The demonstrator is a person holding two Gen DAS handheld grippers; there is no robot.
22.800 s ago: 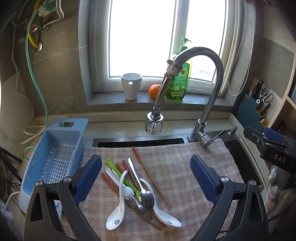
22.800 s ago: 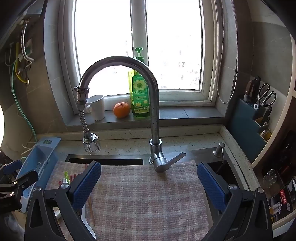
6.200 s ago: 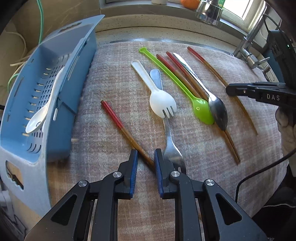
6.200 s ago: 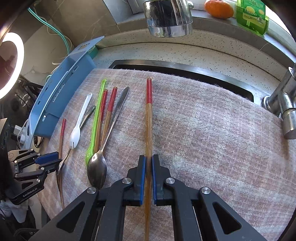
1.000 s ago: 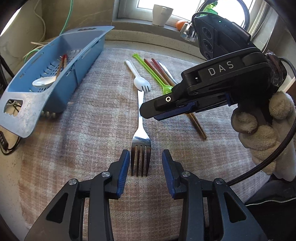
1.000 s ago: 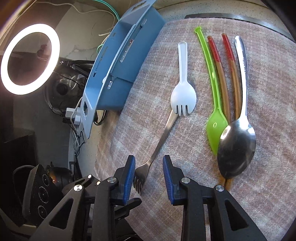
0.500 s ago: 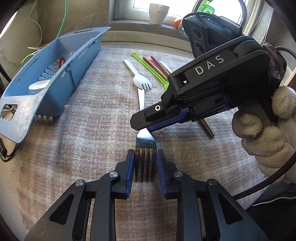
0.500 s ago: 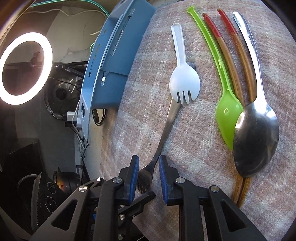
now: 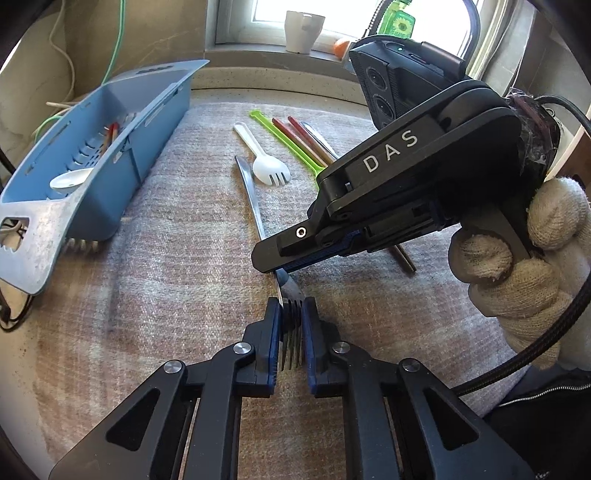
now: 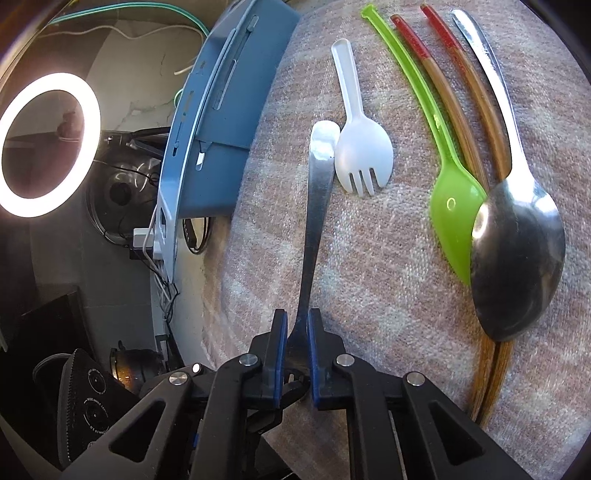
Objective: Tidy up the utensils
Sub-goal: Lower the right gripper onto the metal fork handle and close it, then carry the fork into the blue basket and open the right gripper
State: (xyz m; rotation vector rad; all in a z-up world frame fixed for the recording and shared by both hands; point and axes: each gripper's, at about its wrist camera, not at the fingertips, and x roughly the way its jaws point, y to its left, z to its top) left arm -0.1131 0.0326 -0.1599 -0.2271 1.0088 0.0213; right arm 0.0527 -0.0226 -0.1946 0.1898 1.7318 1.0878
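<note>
A metal fork [image 9: 255, 206] lies on the checked cloth [image 9: 166, 258]. My left gripper [image 9: 291, 317] is shut on its tines. My right gripper [image 10: 297, 328] is shut on its neck just above the tines; the fork's handle [image 10: 317, 184] runs away from it. In the left wrist view the right gripper [image 9: 280, 258] comes in from the right, over the fork. A white plastic spork [image 10: 356, 147], a green spoon [image 10: 454, 195], two red-tipped chopsticks [image 10: 443, 92] and a metal spoon [image 10: 517, 251] lie beside it. The blue basket [image 9: 96, 147] at left holds a white spoon [image 9: 70, 179] and chopsticks.
The basket stands on the cloth's left side, its near end past the counter edge. A white mug [image 9: 303, 26], an orange [image 9: 341, 46] and a green soap bottle [image 9: 399, 24] stand on the window sill. A ring light [image 10: 48, 144] glows beyond the counter's left edge.
Both grippers have closed from slightly open onto the fork. The fork's handle has swung a little to the left, away from under the spork.
</note>
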